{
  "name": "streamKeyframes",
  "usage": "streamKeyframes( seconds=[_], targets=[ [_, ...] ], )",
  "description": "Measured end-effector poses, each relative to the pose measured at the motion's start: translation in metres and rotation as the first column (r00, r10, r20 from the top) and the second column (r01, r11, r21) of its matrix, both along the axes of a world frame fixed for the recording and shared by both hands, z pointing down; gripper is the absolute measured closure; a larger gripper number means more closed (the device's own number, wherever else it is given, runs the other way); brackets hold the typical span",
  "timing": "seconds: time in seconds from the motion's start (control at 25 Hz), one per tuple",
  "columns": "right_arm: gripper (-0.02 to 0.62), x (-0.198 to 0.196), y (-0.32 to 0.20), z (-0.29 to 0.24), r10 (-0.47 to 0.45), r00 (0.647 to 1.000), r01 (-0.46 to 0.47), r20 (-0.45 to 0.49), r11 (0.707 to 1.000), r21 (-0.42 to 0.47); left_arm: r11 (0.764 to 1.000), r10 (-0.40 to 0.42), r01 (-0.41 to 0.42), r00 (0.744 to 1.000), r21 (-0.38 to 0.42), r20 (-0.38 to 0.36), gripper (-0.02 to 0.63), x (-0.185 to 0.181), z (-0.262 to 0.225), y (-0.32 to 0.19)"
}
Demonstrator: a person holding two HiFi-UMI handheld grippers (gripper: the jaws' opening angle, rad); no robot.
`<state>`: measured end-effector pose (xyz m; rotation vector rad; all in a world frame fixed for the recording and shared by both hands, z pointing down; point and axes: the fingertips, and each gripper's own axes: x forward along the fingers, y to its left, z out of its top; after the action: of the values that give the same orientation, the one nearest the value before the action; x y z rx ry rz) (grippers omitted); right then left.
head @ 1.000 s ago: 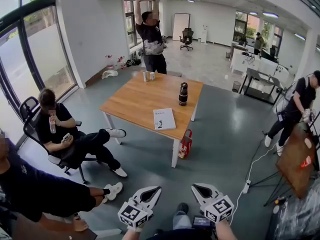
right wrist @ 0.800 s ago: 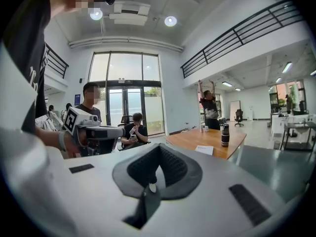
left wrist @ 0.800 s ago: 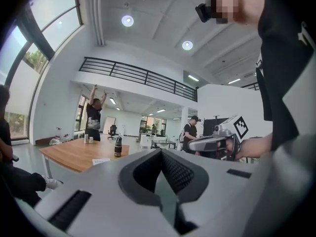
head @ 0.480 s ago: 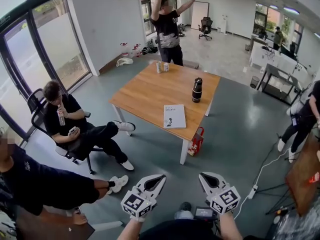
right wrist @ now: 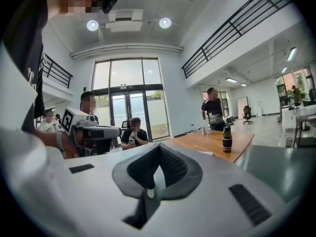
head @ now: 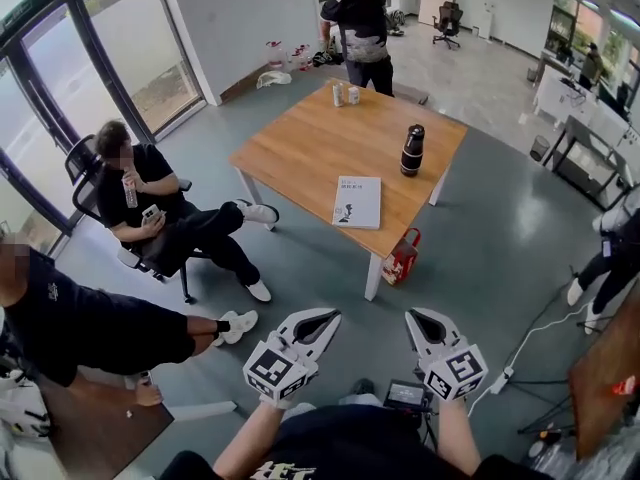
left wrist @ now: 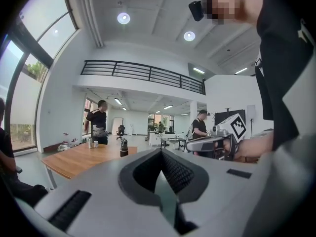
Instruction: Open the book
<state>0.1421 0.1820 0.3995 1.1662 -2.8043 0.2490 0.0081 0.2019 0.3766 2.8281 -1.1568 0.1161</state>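
A closed white book (head: 357, 201) lies flat near the front edge of the wooden table (head: 300, 148), well ahead of me across the floor. In the right gripper view it shows as a thin pale slab (right wrist: 206, 153) on the table edge. My left gripper (head: 322, 316) and right gripper (head: 419, 316) are held low in front of my body, side by side, far short of the table. Both are shut with nothing between the jaws, as the left gripper (left wrist: 159, 153) and right gripper (right wrist: 158, 148) show in their own views.
A black bottle (head: 411, 149) stands right of the book, and two cans (head: 345, 94) at the far end. A red bag (head: 402, 258) leans by the table leg. One person sits on a chair (head: 150, 213), another sits at lower left (head: 80, 323), a third stands behind the table (head: 360, 18).
The table and book have come nearer and lower in the head view. The standing person has lowered both arms. Both grippers stay shut in front of me.
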Motion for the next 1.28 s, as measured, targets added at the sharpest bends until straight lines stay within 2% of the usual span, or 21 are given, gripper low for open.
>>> streamKeyframes(
  seconds=[0.24, 0.56, 0.88, 1.28],
  targets=[
    [0.611, 0.008, -0.02, 0.002, -0.035, 0.999, 0.035, 0.019, 0.999, -0.012, 0.999, -0.048, 0.048, 0.999, -0.008, 0.026, 0.598, 0.0, 0.0, -0.013],
    [0.611, -0.004, -0.036, 0.008, -0.086, 0.996, 0.086, -0.007, 0.996, -0.028, 0.996, -0.09, 0.09, 0.996, -0.025, 0.01, 0.598, -0.01, 0.007, -0.03],
    [0.611, 0.011, -0.069, 0.01, -0.001, 0.998, -0.002, -0.061, 0.999, -0.043, 0.999, -0.03, 0.029, 0.999, -0.029, -0.042, 0.598, -0.007, 0.014, -0.078],
    [0.611, -0.001, -0.131, 0.02, 0.053, 0.992, -0.062, -0.112, 0.995, -0.078, 0.996, 0.016, -0.022, 0.997, -0.086, -0.078, 0.598, -0.023, 0.033, -0.147]
  ],
)
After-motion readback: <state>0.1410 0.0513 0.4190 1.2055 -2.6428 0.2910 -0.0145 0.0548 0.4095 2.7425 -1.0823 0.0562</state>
